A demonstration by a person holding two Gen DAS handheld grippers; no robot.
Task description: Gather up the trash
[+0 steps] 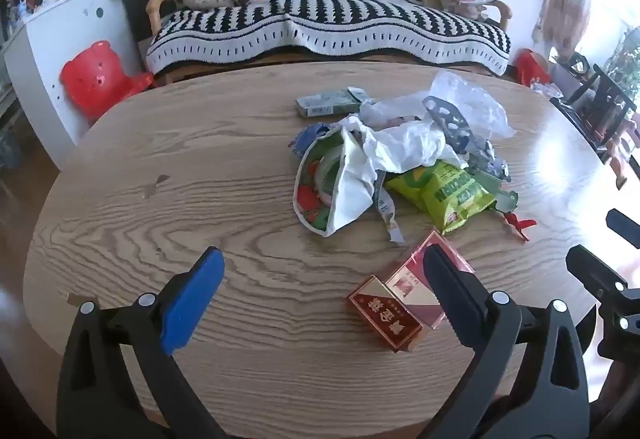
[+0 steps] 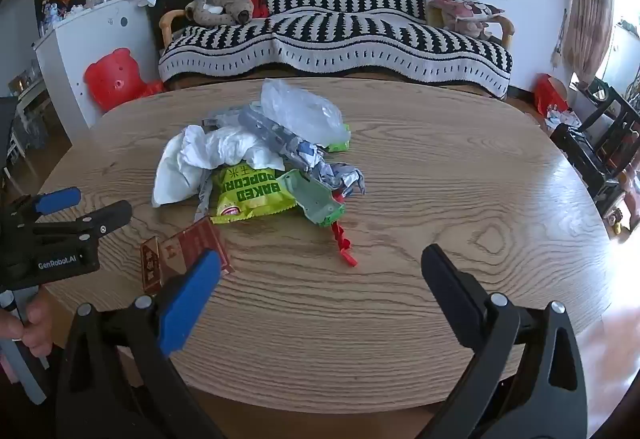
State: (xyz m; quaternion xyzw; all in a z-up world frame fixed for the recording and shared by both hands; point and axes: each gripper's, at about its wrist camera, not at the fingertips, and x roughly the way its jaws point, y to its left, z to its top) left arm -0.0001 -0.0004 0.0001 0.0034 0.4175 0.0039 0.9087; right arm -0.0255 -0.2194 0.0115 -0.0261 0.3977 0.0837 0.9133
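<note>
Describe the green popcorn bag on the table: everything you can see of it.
The popcorn bag is a glossy, bright yellow-green plastic pouch printed "BAKED POPCORN" in dark green, with crimped edges and a small red-and-white logo near one corner. It lies flat and looks crumpled on the wooden table, in the trash pile. Crumpled white paper overlaps its far edge, and a pale green plastic piece rests against one side. Neither hand-held gripper touches it.

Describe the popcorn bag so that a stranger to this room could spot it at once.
Start at the wooden table and find the trash pile in its middle. On the pile's near side, under the white paper, lies the popcorn bag: the only bright yellow-green packet, printed BAKED POPCORN.
</note>
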